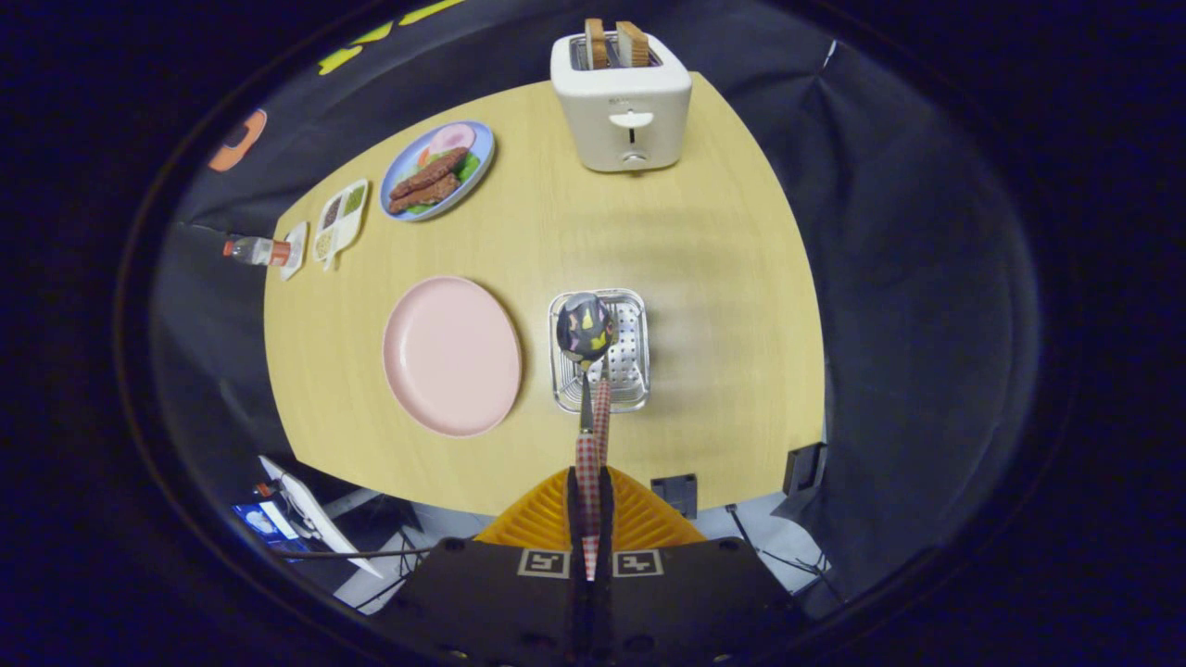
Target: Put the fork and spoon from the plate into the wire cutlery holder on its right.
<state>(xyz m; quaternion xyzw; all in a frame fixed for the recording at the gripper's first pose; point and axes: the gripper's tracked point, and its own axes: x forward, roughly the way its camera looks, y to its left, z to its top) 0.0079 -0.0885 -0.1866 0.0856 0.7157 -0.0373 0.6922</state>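
My gripper [589, 477] is shut on the red-checked handle of a spoon [584, 326]. The spoon's dark patterned bowl hangs over the near left part of the wire cutlery holder [630, 320], above its rim. A second checked handle [603, 412] runs beside the spoon's handle, from the holder toward my fingers. Its head is hidden, so I cannot tell whether it is the fork. The pink plate [451, 357] lies just left of the holder, with nothing on it.
A white toaster [621, 102] with two slices of bread stands at the table's far edge. A blue plate of food [437, 169], small sauce trays [339, 220] and a lying bottle [255, 250] sit at the far left. The table's near edge [556, 500] is below my fingers.
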